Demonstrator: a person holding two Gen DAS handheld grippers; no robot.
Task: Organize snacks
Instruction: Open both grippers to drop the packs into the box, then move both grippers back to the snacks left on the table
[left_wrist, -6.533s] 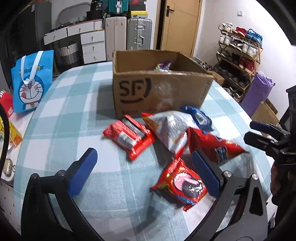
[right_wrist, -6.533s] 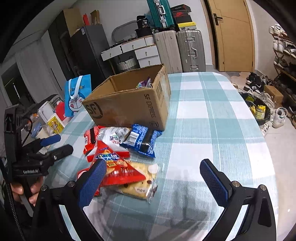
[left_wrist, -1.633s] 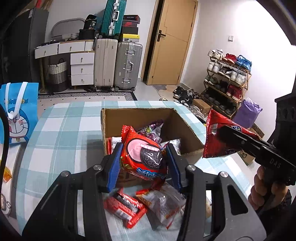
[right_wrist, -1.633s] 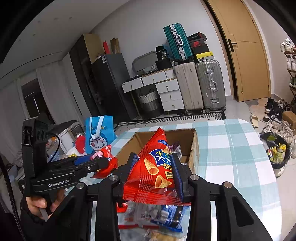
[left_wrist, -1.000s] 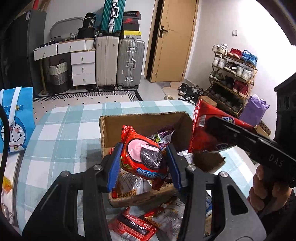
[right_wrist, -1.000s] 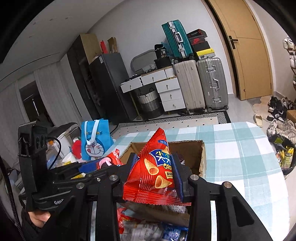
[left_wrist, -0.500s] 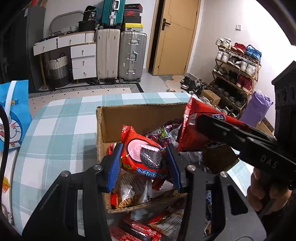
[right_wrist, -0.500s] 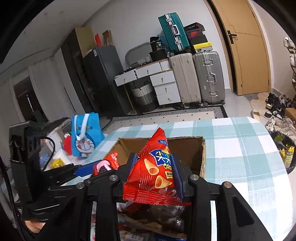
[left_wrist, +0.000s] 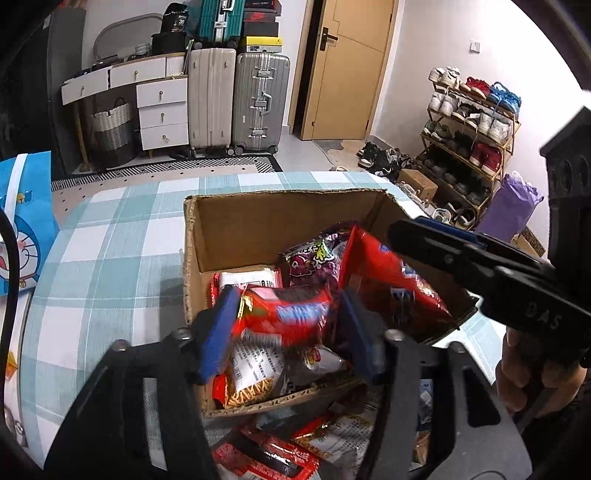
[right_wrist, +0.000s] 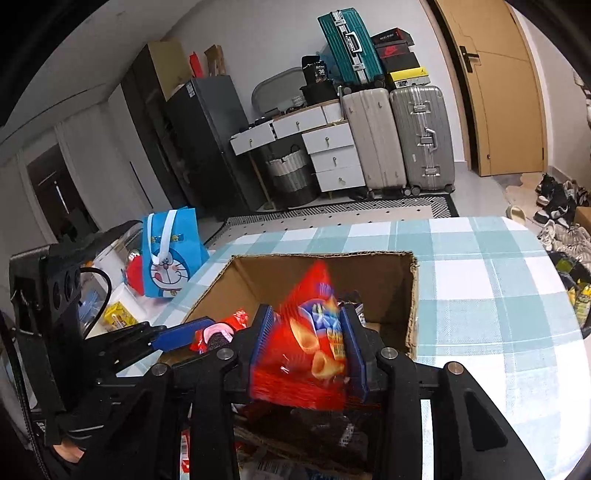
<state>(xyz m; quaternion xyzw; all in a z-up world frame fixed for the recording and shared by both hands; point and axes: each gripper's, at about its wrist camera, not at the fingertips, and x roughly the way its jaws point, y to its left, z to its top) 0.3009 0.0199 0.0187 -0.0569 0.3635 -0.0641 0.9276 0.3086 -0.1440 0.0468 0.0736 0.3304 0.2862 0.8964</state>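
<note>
Cardboard box (left_wrist: 236, 229) half full of snacks.
Above the box, left tongs (left_wrist: 286, 325) opening around a cookie pack (left_wrist: 284, 314); right tongs (right_wrist: 306, 350) opening around a chip bag (right_wrist: 306, 354).

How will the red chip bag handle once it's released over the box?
Chip bag: puffy and creased, so probably light and floppy. It will likely drop softly and slump onto the packets in the box. The contents are likely brittle. Its glossy film may slip between the opening fingers.

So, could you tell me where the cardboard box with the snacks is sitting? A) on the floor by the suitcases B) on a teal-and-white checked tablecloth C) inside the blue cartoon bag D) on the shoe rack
B: the box stands on the checked tablecloth, which shows around its sides.
</note>
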